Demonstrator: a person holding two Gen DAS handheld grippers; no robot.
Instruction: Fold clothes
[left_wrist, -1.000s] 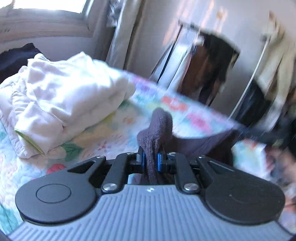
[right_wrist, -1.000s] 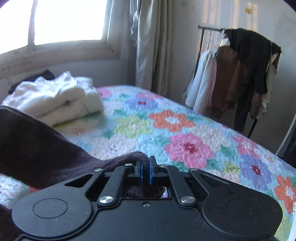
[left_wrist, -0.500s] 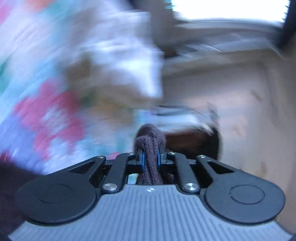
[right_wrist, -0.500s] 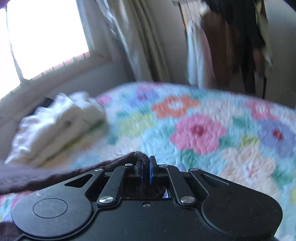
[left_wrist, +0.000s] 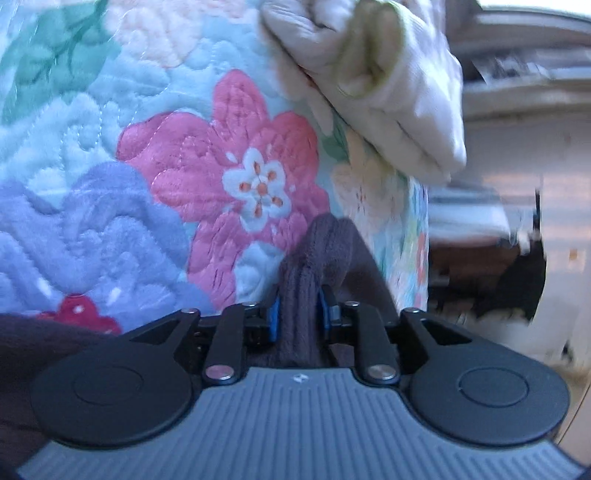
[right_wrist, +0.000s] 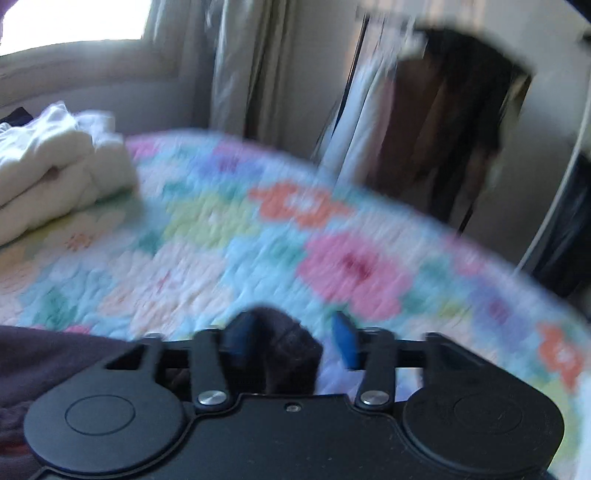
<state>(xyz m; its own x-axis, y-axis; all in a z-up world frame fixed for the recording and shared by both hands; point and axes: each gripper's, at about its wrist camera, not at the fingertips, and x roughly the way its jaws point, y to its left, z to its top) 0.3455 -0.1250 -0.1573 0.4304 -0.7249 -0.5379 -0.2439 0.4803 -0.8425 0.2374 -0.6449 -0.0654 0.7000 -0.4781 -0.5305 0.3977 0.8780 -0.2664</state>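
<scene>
A dark brown garment (left_wrist: 299, 295) is pinched by the left gripper (left_wrist: 298, 319) over a floral quilt (left_wrist: 110, 166), while the right gripper (right_wrist: 291, 334) is spread.

A floral quilt (right_wrist: 258, 236) filled the middle of the right wrist frame; a curtain (right_wrist: 240, 66) hung at upper centre, a blurred clothes rack (right_wrist: 443, 122) at upper right.

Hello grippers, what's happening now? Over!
Left gripper shut on dark purple fleece garment. Right gripper open, fleece beside one finger. Folded white clothes lie clear.
</scene>
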